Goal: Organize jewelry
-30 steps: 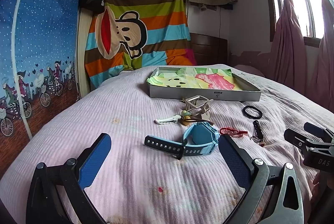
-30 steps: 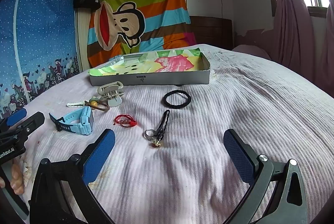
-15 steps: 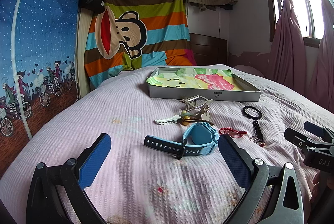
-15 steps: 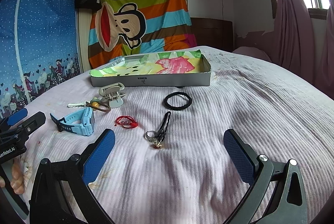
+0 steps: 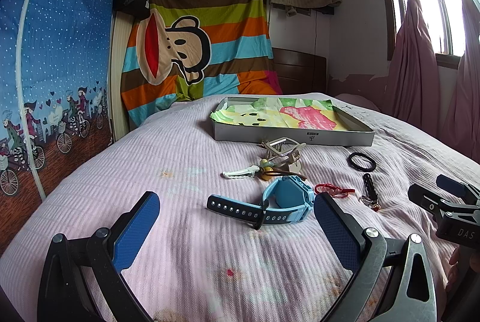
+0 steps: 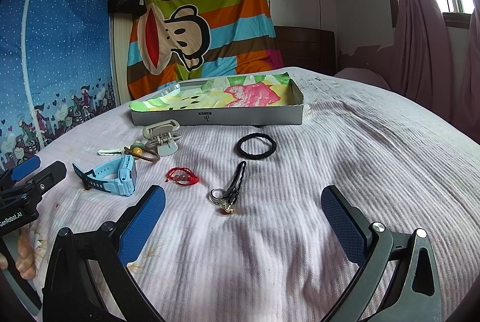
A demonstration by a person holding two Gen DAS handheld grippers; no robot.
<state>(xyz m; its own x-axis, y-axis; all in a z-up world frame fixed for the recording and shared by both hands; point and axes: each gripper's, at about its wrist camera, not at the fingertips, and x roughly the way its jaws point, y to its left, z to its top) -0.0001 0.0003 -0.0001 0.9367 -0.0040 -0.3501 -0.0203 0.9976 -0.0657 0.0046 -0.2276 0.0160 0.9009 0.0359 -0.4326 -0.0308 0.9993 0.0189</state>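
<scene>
Watch [image 5: 276, 203] lies just beyond left gripper [image 5: 237, 229], both grippers' fingers [image 6: 144, 220] spread wide, empty.

One grey box [image 6: 216, 119] on the bed [image 6: 360, 142]. One blue watch [image 6: 115, 176], one black hair tie [image 6: 256, 143], one red string bracelet [image 6: 181, 176], one grey claw clip [image 6: 162, 136], one white hair clip [image 6: 109, 151], one silver ring [image 6: 216, 194]. Two grippers [image 5: 237, 229] [image 6: 243, 220].

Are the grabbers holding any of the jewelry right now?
No. The left gripper and right gripper are both open and empty; the blue watch lies on the bed.
</scene>
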